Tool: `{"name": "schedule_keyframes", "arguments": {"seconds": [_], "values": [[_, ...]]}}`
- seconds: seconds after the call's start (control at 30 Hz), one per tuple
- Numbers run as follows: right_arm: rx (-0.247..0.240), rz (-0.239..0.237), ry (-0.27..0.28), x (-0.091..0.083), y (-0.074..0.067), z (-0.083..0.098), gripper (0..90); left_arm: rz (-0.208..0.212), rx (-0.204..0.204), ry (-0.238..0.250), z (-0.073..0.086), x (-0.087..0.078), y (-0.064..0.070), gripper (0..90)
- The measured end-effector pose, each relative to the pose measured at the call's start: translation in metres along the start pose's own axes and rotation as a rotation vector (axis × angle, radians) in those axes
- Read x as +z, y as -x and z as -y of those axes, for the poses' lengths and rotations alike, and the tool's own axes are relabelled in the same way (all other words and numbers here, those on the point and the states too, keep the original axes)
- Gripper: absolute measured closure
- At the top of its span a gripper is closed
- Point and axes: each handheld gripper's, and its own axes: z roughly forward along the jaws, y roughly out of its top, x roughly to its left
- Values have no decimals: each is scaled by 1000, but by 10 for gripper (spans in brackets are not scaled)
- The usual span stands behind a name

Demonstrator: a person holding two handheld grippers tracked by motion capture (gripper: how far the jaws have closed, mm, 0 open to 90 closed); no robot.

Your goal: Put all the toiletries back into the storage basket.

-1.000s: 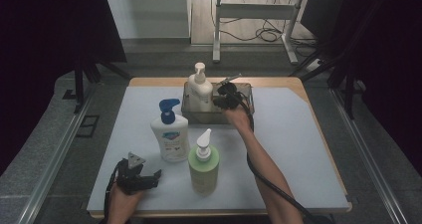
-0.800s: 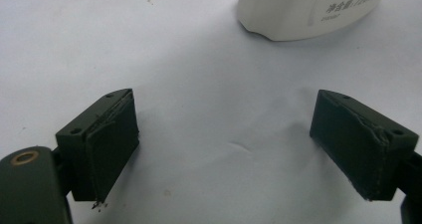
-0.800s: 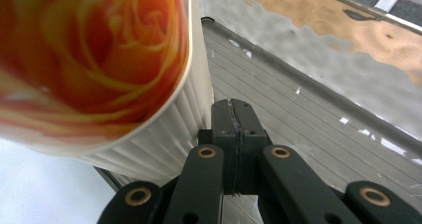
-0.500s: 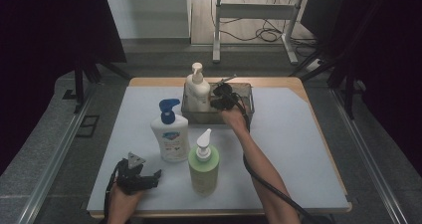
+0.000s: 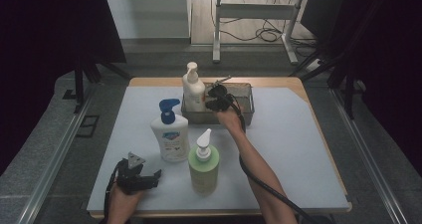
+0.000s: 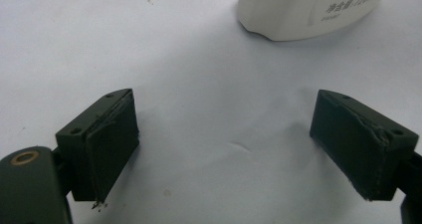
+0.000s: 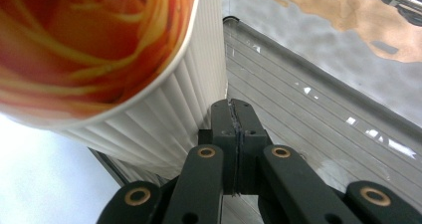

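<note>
A cream pump bottle [image 5: 193, 88] stands at the left end of a metal basket [image 5: 246, 97] at the back of the table. My right gripper [image 5: 215, 98] is over the basket just right of that bottle. Its jaws are shut with nothing between them [image 7: 233, 109], and the bottle's ribbed white side with its orange label [image 7: 149, 94] is close on their left. My left gripper [image 5: 149, 179] rests open near the front left edge. Its pads [image 6: 109, 144] stand wide apart over bare mat, and the base of a white bottle [image 6: 303, 10] lies ahead of them.
A white bottle with a blue pump [image 5: 170, 134] and a green bottle with a white pump [image 5: 203, 164] stand mid-table between my hands. The basket's ribbed metal wall [image 7: 308, 119] runs beside my right jaws. A white mat [image 5: 293, 149] covers the tabletop.
My right gripper has edged slightly left, closer to the cream bottle in the basket. The left gripper has stayed where it was.
</note>
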Motion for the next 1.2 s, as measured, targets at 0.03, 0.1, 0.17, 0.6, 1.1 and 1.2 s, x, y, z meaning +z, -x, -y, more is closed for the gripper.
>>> {"name": "schedule_keyframes", "arguments": {"seconds": [0.03,0.1,0.17,0.6,1.1,1.2], "values": [[-3,-3,0,0,-1,0,897,0,0,0,0,0,0,113],[-4,-4,-2,1,-2,-1,896,0,0,0,0,0,0,113],[-5,-4,-1,1,-3,-2,897,0,0,0,0,0,0,113],[-8,-16,3,4,-10,-5,896,0,0,-1,0,0,0,113],[-18,-40,5,7,-22,-8,897,0,0,0,0,0,0,113],[-12,-42,5,8,-21,-9,896,0,-4,3,0,0,0,113]]}}
